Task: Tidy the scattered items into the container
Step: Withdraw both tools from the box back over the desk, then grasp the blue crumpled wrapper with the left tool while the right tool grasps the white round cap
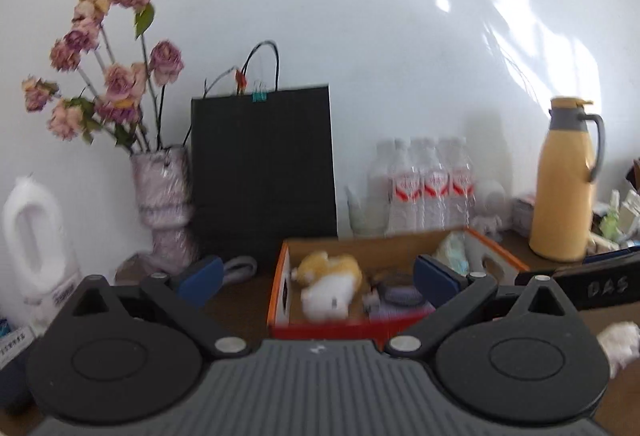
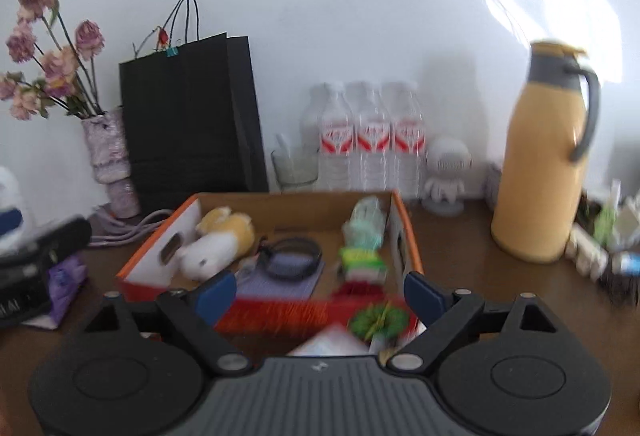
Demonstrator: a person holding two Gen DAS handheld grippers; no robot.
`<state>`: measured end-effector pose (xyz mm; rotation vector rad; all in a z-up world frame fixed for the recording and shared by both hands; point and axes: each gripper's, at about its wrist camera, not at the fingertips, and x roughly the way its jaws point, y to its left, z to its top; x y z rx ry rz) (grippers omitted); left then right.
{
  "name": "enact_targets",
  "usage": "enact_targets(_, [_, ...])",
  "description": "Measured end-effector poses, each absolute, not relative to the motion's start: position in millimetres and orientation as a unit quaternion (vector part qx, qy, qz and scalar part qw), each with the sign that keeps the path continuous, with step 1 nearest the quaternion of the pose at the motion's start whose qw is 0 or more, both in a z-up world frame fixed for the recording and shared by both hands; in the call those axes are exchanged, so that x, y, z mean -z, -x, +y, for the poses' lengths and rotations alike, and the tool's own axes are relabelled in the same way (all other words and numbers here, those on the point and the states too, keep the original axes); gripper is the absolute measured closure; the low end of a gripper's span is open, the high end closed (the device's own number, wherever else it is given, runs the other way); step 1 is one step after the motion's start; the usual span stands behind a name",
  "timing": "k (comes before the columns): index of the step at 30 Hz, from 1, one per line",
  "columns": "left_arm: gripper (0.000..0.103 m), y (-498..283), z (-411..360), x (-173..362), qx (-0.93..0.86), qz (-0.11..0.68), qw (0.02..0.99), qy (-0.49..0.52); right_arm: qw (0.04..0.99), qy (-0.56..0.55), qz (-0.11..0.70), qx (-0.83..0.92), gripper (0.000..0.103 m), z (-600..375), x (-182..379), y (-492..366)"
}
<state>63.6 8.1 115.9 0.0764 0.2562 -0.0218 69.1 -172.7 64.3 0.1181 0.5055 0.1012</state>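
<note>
An orange cardboard box stands on the brown table. It holds a yellow and white plush toy, a black band on a purple notebook, and a pale green packet. My left gripper is open and empty, just before the box's near wall. My right gripper is open and empty over the near wall. A green round item and a white packet lie just below it. A purple packet lies left of the box. A white fluffy item lies at the right.
Against the wall stand a vase of dried roses, a black paper bag, water bottles, a glass, a small white figure and a yellow thermos jug. A white detergent bottle stands at left.
</note>
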Motion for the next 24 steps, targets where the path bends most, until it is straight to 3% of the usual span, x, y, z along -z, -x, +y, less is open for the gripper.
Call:
enact_targets(4, [0.000,-17.5,13.1,-103.6,0.004,0.143,0.989,-0.028,0.961,-0.094,0.248,-0.073,0.009,-172.8,-50.0,-10.9])
enact_targets(13, [0.000,36.0,25.9,-74.8,0.009,0.171,0.985,-0.006,0.965,-0.048,0.242,-0.083,0.009,-168.3,-19.1,82.8])
enact_targets(21, [0.000,8.7,34.2,-53.7,-0.004,0.217,0.976,-0.003,0.957,-0.052,0.257,-0.122,0.011,-158.9,-8.5,83.0])
enact_targets(24, [0.000,-15.8,46.5,-54.8,-0.001,0.226,0.974,-0.023,0.953,-0.035,0.265,-0.143,0.021,-148.6,-7.3,64.0])
